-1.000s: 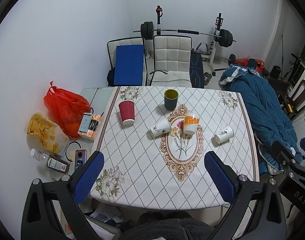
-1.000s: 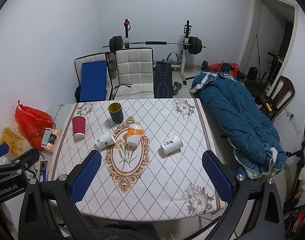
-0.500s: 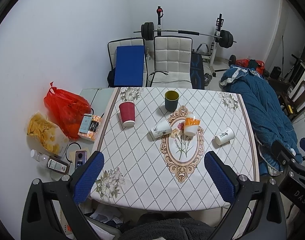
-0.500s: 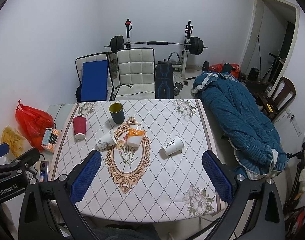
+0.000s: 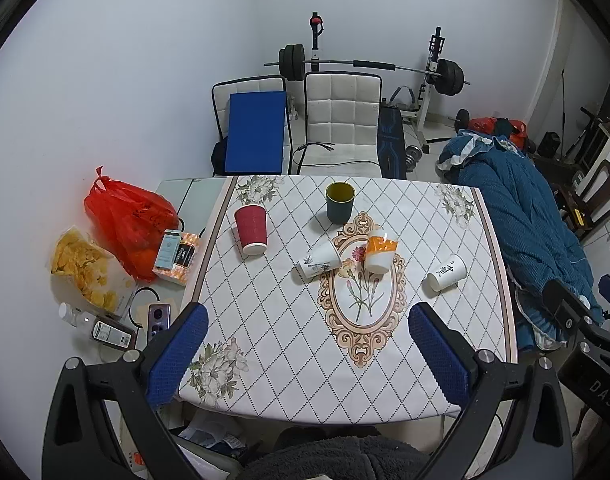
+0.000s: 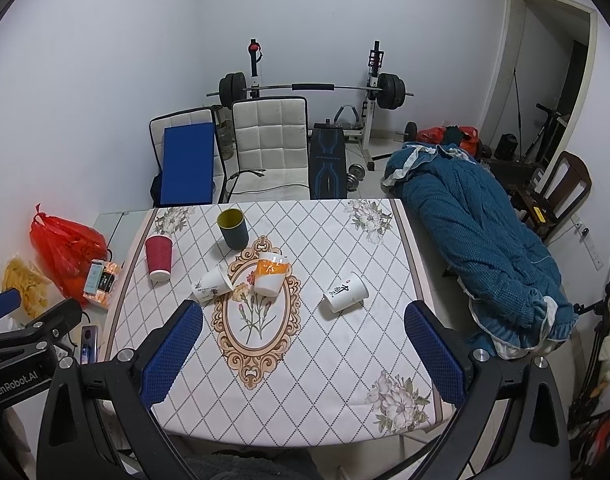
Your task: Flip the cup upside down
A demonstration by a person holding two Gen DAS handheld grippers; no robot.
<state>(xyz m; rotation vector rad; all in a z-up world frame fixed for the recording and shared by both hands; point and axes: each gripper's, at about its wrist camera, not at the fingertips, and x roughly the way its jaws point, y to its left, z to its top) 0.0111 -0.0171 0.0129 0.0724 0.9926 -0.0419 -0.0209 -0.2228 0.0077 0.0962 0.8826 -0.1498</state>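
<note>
Several cups are on the patterned tablecloth (image 5: 281, 344). A red paper cup (image 5: 251, 229) (image 6: 158, 257) stands upside down at the left. A dark green cup (image 5: 339, 201) (image 6: 232, 228) stands upright at the back. A white paper cup (image 5: 319, 263) (image 6: 211, 283) lies on its side. An orange and white cup (image 5: 379, 250) (image 6: 269, 273) stands near the middle, tilted. Another white cup with black writing (image 5: 446, 272) (image 6: 346, 292) lies on its side at the right. My left gripper (image 5: 307, 344) and right gripper (image 6: 303, 340) are both open and empty, high above the table's near edge.
A red plastic bag (image 5: 125, 216), a snack bag (image 5: 85, 268) and small boxes lie on the floor left of the table. White chairs (image 5: 341, 120) and a barbell rack stand behind it. A blue quilt (image 6: 477, 248) lies at the right.
Both grippers have shifted very slightly; the table sits a little lower in both views. No cup has moved.
</note>
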